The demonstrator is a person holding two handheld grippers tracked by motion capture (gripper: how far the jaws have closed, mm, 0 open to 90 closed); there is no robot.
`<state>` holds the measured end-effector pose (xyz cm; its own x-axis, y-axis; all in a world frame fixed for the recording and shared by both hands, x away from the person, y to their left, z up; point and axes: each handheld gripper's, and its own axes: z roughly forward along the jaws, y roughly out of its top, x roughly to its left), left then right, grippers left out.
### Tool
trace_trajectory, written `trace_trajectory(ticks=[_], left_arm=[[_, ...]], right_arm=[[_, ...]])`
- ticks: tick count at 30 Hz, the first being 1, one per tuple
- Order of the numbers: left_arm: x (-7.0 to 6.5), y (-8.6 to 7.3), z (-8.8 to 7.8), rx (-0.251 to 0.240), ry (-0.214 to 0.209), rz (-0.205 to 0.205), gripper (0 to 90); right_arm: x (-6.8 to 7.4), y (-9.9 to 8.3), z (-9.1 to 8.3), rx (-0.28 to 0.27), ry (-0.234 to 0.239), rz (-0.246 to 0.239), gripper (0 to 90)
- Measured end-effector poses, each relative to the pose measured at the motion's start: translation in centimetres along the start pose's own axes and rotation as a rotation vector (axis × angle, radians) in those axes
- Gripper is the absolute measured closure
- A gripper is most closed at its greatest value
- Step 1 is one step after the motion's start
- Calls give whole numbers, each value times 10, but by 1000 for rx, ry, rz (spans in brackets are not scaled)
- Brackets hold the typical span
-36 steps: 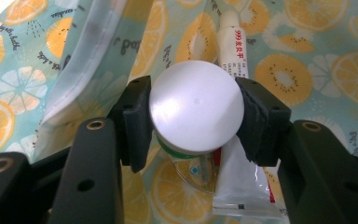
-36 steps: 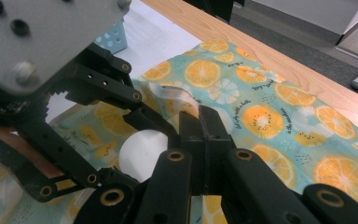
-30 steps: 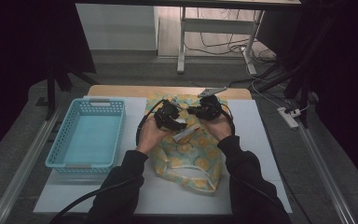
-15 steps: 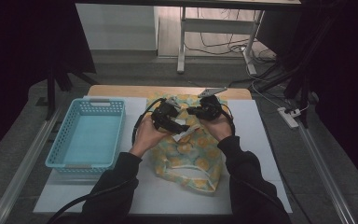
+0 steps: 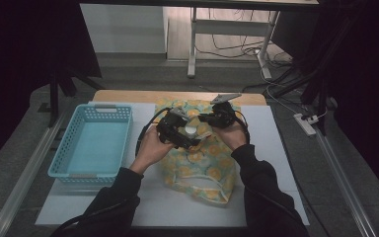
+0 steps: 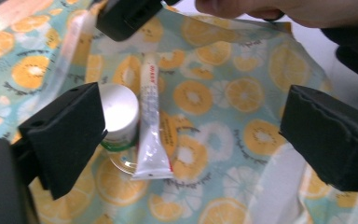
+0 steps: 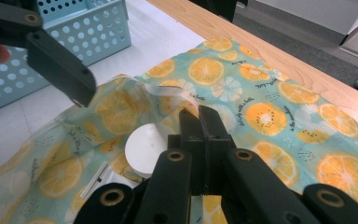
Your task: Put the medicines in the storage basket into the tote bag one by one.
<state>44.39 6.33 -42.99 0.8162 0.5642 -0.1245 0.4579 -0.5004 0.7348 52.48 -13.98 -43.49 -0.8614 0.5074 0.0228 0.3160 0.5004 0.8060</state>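
Note:
A cloth bag [image 5: 197, 163] printed with orange slices lies on the white table top [image 5: 266, 148]. Inside its mouth rest a white-lidded jar [image 6: 119, 112] and a white tube [image 6: 151, 130], side by side. My left gripper [image 6: 196, 135] hovers over them, open; its jaws have just been opening, and neither pad touches the jar or the tube. From above, the left gripper [image 5: 191, 137] sits by the jar's lid [image 5: 191, 131]. My right gripper [image 7: 198, 116] is shut on the bag's rim [image 7: 177, 98] and holds it up; from above, this gripper [image 5: 217, 117] is at the bag's far side.
A light blue plastic basket [image 5: 91, 143], with nothing in it, stands to the left of the bag. The table's wooden far edge [image 5: 177, 96] runs behind the bag. The left gripper's jaw reaches into the upper left of the right gripper view, in front of the basket [image 7: 88, 28].
The left gripper's jaws have spread apart and the hand has drawn back a little toward the person and upward. The jar's white lid now shows beside it. The right gripper has stayed put.

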Motion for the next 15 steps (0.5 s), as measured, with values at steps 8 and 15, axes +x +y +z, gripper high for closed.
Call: trace_trajectory(ticks=[8, 15], left_arm=[[-7, -13, -4, -27, -56, -9, 0], [-14, -28, -8, -41, -104, -8, 13]], right_arm=[[2, 0, -1, 1, 7, -9, 900], [3, -1, -2, 1, 8, -10, 900]])
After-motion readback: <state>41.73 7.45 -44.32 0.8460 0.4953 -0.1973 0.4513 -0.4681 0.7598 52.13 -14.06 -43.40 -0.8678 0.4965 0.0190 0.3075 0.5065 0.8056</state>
